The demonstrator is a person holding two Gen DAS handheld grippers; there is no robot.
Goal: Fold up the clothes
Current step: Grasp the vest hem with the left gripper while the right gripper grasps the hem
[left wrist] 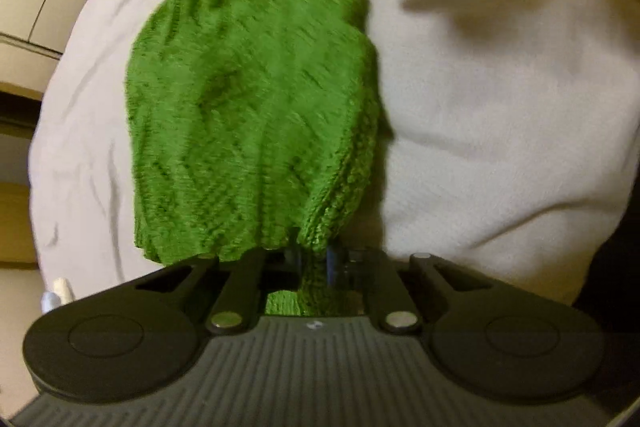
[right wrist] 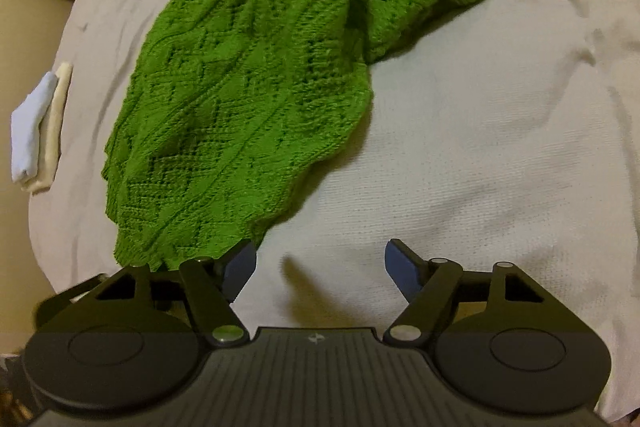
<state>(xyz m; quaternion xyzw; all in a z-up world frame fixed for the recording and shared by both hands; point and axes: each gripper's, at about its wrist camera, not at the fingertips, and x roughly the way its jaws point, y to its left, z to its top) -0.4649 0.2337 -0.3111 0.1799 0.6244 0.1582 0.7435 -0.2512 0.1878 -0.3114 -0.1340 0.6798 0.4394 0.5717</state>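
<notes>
Right, my left gripper [left wrist: 310,267] is clamping a bunched edge of the green knitted garment [left wrist: 256,107], the knit squeezed between the closed jaws and poking out behind them. From that pinch the fabric is stretching away toward the far side, hanging over the pale bedsheet [left wrist: 500,107]. My right gripper [right wrist: 320,267] is sitting with its jaws spread wide and gripping nothing; only sheet is showing between its blue fingers [right wrist: 402,267]. In the right wrist view the garment [right wrist: 248,99] is draping from the near left, just beside my left-hand finger, up to a far corner resting on the bedsheet [right wrist: 480,147]. Far off at the left edge, a small pile of folded white cloths [right wrist: 36,131] is lying on the sheet.
</notes>
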